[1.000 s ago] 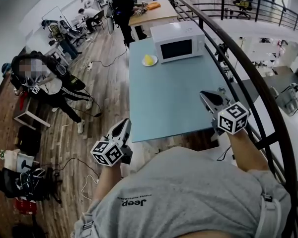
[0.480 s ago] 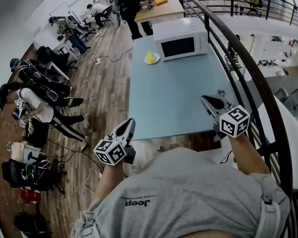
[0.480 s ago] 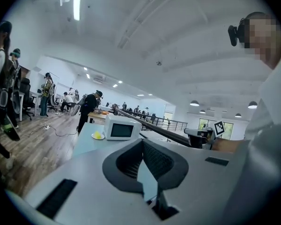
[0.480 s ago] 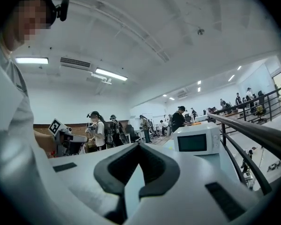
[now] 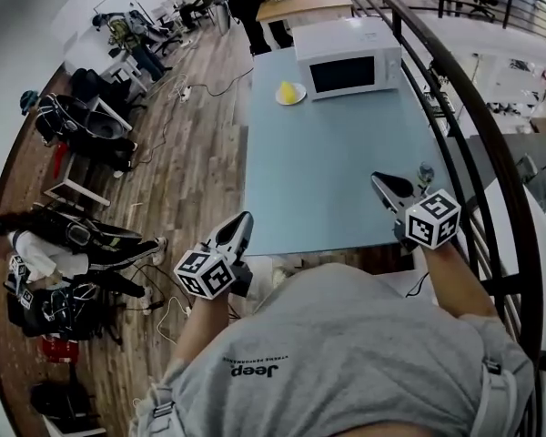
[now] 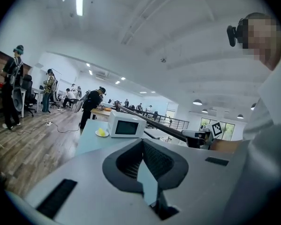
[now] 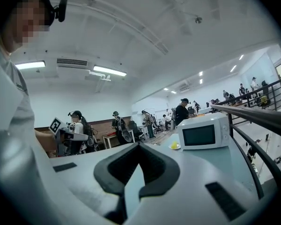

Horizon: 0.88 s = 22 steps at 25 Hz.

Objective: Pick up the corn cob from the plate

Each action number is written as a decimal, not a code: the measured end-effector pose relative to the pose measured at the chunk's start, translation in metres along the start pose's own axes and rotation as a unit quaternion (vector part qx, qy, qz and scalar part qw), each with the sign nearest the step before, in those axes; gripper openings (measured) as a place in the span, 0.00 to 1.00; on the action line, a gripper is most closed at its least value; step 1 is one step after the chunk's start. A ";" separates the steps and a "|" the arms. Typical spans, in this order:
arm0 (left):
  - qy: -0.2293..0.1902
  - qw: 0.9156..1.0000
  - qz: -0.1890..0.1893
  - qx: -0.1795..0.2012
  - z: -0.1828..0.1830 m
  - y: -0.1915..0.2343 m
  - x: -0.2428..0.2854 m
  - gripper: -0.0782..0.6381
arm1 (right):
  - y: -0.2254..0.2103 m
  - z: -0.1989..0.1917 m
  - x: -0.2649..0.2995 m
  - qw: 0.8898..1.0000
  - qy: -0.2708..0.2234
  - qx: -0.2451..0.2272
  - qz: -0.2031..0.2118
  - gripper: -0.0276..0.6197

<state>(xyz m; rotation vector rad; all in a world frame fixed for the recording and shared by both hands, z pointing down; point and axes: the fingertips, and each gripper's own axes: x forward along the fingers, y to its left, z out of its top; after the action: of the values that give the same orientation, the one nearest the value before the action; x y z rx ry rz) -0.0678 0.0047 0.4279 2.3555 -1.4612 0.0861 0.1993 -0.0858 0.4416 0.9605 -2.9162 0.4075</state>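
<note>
Looking steeply down over a grey-shirted torso (image 5: 346, 362), the head view shows both grippers held at the near end of a pale blue table (image 5: 346, 171).

Left gripper (image 5: 243, 217): the jaws are closed tip to tip with nothing between them, at the table's near left corner.

Right gripper (image 5: 379, 179): the jaws are likewise pressed together and empty, above the table's near right part and beside the black railing (image 5: 478, 130).

Corn cob (image 5: 288, 89): a small yellow shape on a white plate (image 5: 299, 98) at the far end of the table. It lies just left of the white microwave (image 5: 348, 57) and well apart from both grippers. At this range its kernels and exact outline cannot be made out.

In the right gripper view, the gripper's own body cuts off the plate's near side. In both gripper views that body fills the lower half and hides the near table. The people in the far room are too small to detail.
</note>
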 end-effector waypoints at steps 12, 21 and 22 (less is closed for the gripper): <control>0.005 0.997 -0.077 -0.024 0.030 0.204 0.050 0.13 | 0.002 0.018 0.184 0.997 0.014 0.010 -0.073 0.07; 0.030 0.991 -0.125 -0.041 0.043 0.324 0.100 0.13 | -0.023 0.010 0.283 0.987 0.055 0.041 -0.144 0.07; 0.031 0.990 -0.128 -0.046 0.042 0.330 0.106 0.13 | -0.025 0.010 0.287 0.986 0.062 0.040 -0.148 0.07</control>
<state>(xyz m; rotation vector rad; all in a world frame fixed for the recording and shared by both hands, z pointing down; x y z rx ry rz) -0.3138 -0.2310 0.5052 2.4187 -1.0982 0.0243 -0.0172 -0.2742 0.4738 1.3041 -2.6080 0.5468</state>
